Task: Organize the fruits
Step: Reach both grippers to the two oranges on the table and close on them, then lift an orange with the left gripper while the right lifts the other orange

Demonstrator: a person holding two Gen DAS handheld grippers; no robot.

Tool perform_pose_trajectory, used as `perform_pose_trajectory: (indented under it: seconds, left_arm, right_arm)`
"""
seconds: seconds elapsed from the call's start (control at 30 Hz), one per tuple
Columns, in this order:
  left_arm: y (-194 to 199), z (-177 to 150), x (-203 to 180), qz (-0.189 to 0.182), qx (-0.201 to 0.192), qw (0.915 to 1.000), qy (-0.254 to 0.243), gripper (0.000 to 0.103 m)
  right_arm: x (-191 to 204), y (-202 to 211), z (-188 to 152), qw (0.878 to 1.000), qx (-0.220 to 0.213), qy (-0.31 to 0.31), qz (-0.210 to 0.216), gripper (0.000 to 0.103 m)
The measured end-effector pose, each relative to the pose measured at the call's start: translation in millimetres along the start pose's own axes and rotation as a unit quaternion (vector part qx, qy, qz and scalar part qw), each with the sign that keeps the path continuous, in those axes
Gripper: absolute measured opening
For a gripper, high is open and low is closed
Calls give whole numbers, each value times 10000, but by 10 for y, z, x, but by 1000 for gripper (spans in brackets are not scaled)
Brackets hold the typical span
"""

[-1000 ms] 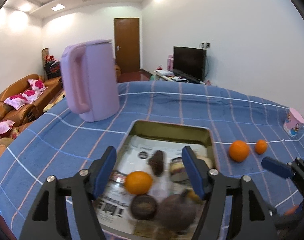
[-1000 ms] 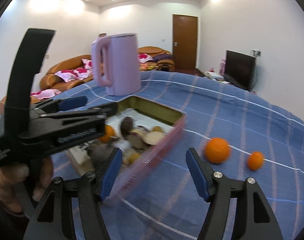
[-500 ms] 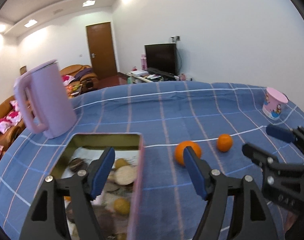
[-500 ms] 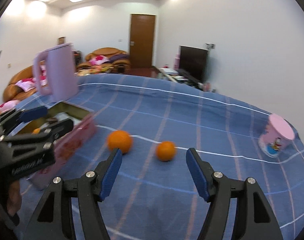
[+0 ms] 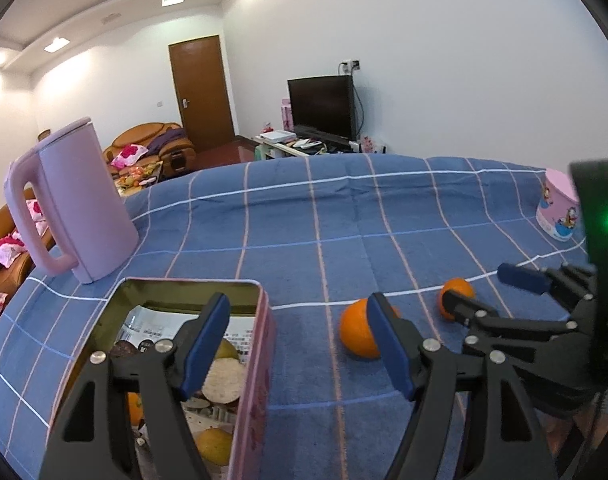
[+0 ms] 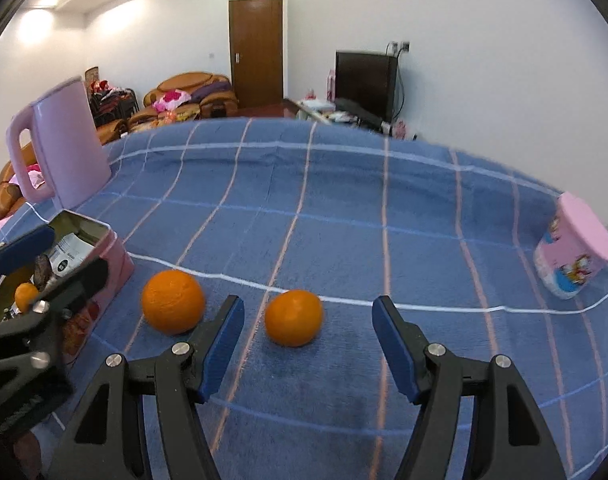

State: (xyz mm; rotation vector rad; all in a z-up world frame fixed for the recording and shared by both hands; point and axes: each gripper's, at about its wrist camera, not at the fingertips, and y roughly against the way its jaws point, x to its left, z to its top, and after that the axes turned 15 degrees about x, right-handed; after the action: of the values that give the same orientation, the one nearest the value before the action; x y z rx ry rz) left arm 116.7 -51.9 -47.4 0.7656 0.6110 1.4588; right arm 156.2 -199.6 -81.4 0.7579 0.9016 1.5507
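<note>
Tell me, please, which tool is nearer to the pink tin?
Left. The left tool hovers over the pink tin's right wall; the right tool faces the smaller orange, beyond the tin.

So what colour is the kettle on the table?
Pale lilac-pink kettle, clearest in the left wrist view.

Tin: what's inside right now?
Tin holds printed paper, an orange, yellowish and dark fruit. The left gripper hides the rest.

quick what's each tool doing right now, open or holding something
Left tool: open, holding nothing.
Right tool: open, empty, smaller orange ahead between its fingers.
</note>
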Motion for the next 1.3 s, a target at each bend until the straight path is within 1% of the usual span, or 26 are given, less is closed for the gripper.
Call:
perform_pose_trajectory:
  seconds: [0.07,0.1,0.13,0.17,0.2,0.23,0.37,0.47,0.53,0.7,0.73,0.83,0.93,1.0,1.1,1.13,1.17,1.3]
  left_arm:
    - [-26,5,1,-1,32,10000,3,73]
    - [-27,1,2,-11,40,10000,-4,73]
    - [-28,-1,-5,-2,38,10000,-16,73]
    - [-25,-5,-16,2,30,10000,-33,73]
    - [-23,-7,-25,-9,31,10000,-54,73]
    - [-20,-7,-34,-20,30,10000,-75,73]
    - [1,-16,-82,-36,-1,9998,-183,73]
    - [-3,-19,-127,-52,3,9996,-264,73]
    - [-33,-7,-159,-125,83,9995,-291,73]
    - [-161,38,-262,-319,350,9982,-364,71]
    - [-206,52,-289,-350,442,9977,-385,71]
    - [-314,76,-338,-391,639,9962,-451,60]
    - [-428,94,-347,-525,859,9942,-386,59]
    - [-444,101,-366,-610,891,9933,-399,59]
    - [-451,104,-423,-574,898,9931,-489,59]
    - [-484,107,-434,-620,964,9921,-501,57]
    - [-518,106,-430,-635,1019,9916,-487,50]
    - [-535,89,-457,-577,988,9918,-566,49]
  right_arm:
    - [-11,-86,16,9999,116,-45,72,68]
    - [-24,-161,37,9996,254,-78,98,66]
    - [-34,-192,47,9993,336,-99,129,55]
    - [-55,-193,55,9992,319,-119,204,48]
    - [-58,-196,57,9992,316,-100,242,44]
    - [-53,-211,56,9991,348,-67,247,38]
    - [-69,-173,10,9989,312,-87,335,36]
    - [-97,-61,-87,9994,142,-130,292,36]
    - [-129,28,-160,9996,-3,-181,239,36]
    - [-268,135,-247,9980,-211,-458,383,36]
    - [-285,134,-249,9978,-224,-475,398,36]
    - [-318,166,-278,9972,-289,-517,458,36]
    - [-306,178,-273,9972,-327,-500,457,37]
    - [-294,191,-282,9973,-353,-465,448,37]
    - [-270,193,-271,9976,-356,-422,419,37]
    - [-269,193,-270,9976,-359,-415,414,37]
    - [-267,192,-268,9977,-357,-411,414,37]
    - [-293,179,-268,9973,-339,-437,473,37]
